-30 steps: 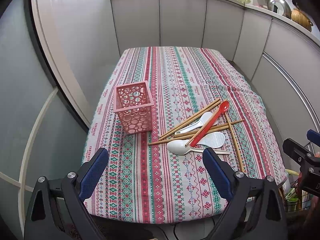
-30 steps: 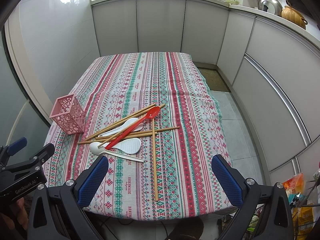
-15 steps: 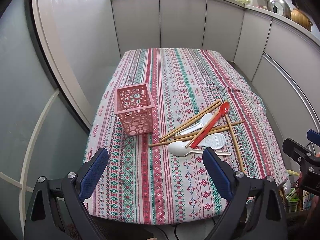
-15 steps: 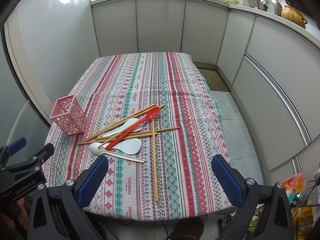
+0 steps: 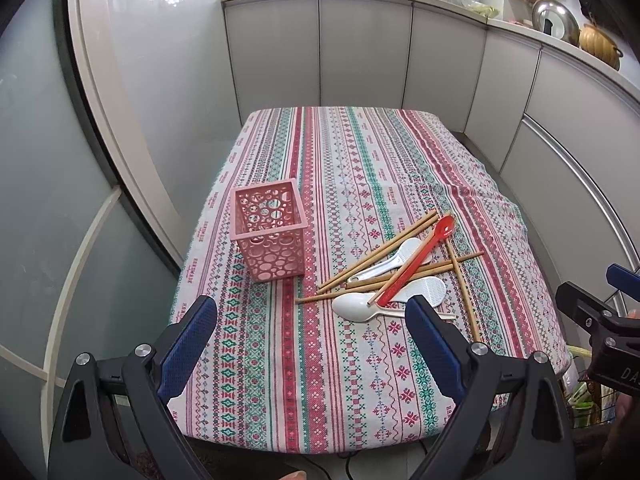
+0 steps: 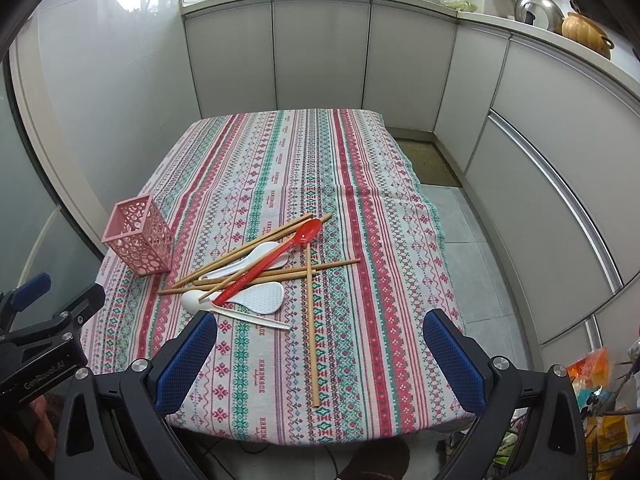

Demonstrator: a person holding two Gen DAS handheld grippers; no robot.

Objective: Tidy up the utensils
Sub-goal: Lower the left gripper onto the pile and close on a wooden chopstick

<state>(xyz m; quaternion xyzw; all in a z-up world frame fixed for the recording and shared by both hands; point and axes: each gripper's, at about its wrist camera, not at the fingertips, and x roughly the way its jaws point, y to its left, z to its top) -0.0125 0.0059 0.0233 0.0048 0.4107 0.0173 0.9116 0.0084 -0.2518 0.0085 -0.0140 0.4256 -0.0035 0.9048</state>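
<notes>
A pink perforated utensil holder (image 5: 270, 236) (image 6: 140, 238) stands upright and empty at the table's left side. To its right lies a jumbled pile: a red spoon (image 5: 414, 264) (image 6: 268, 266) across several wooden chopsticks (image 5: 376, 254) (image 6: 248, 250), a white rice paddle (image 5: 424, 290) (image 6: 262, 298) and white spoons (image 5: 354, 306) (image 6: 244, 260). One chopstick (image 6: 312, 332) lies apart, pointing at the near edge. My left gripper (image 5: 312, 334) hangs open above the near edge, with nothing between its fingers. My right gripper (image 6: 320, 344) is open too, just before the pile.
A striped patterned tablecloth (image 5: 360, 160) covers the table. White cabinets (image 6: 320, 52) wrap the back and right; a counter above carries pots and bottles. A glass panel (image 5: 40, 160) stands at the left. Floor tiles (image 6: 452, 216) lie to the right.
Both grippers have drifted slightly; the left view has pulled back a little. Neither gripper has taken hold of anything, and the utensils have not moved.
</notes>
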